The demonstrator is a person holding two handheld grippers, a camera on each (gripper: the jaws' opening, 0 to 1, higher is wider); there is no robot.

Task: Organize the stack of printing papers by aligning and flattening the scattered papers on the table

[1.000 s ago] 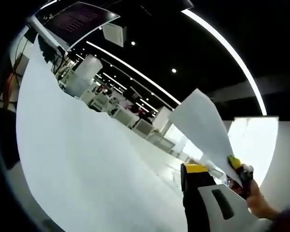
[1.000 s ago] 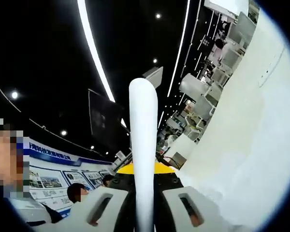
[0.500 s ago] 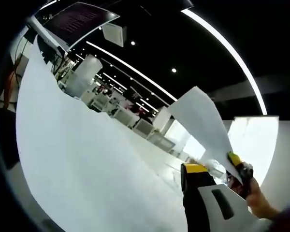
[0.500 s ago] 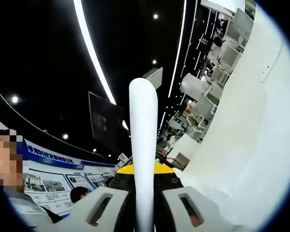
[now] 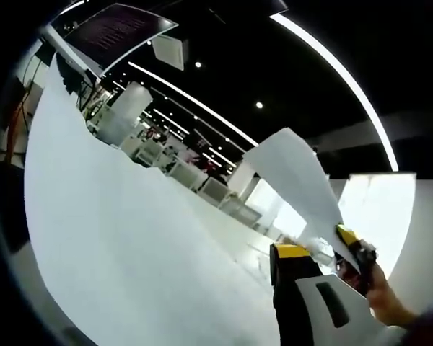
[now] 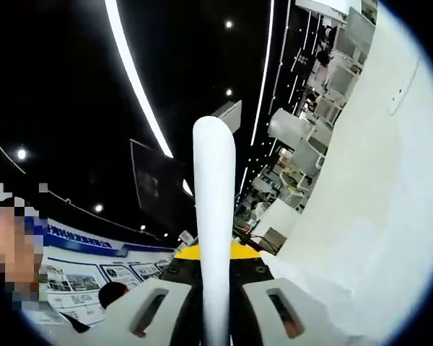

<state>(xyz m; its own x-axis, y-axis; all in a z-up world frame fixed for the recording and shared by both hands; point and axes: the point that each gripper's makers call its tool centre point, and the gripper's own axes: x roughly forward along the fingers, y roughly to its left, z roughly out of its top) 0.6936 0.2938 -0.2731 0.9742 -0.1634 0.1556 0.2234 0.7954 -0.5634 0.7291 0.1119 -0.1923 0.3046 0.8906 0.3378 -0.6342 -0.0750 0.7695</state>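
A broad white sheet of printing paper [image 5: 130, 238] spreads across the left and bottom of the left gripper view, close to the lens. My left gripper [image 5: 274, 263] is shut on it; its black, yellow-tipped right jaw presses the sheet's edge and the sheet hides the other jaw. At the right, my right gripper [image 5: 348, 241] holds up a second sheet [image 5: 296, 180], with a hand [image 5: 385, 295] behind it. In the right gripper view that paper [image 6: 213, 202] stands edge-on as a narrow white strip, my right gripper [image 6: 215, 256] shut on it. The broad sheet [image 6: 375, 216] spreads across the right side.
Both views point up into a dark ceiling with long light strips [image 5: 346, 79]. White furniture and equipment [image 5: 195, 169] stand far off in the hall. A person [image 6: 112, 292] and a wall of posters [image 6: 94, 277] are at the lower left of the right gripper view.
In the left gripper view, the right gripper and its sheet have shifted slightly left. The broad sheet and both grips are unchanged.
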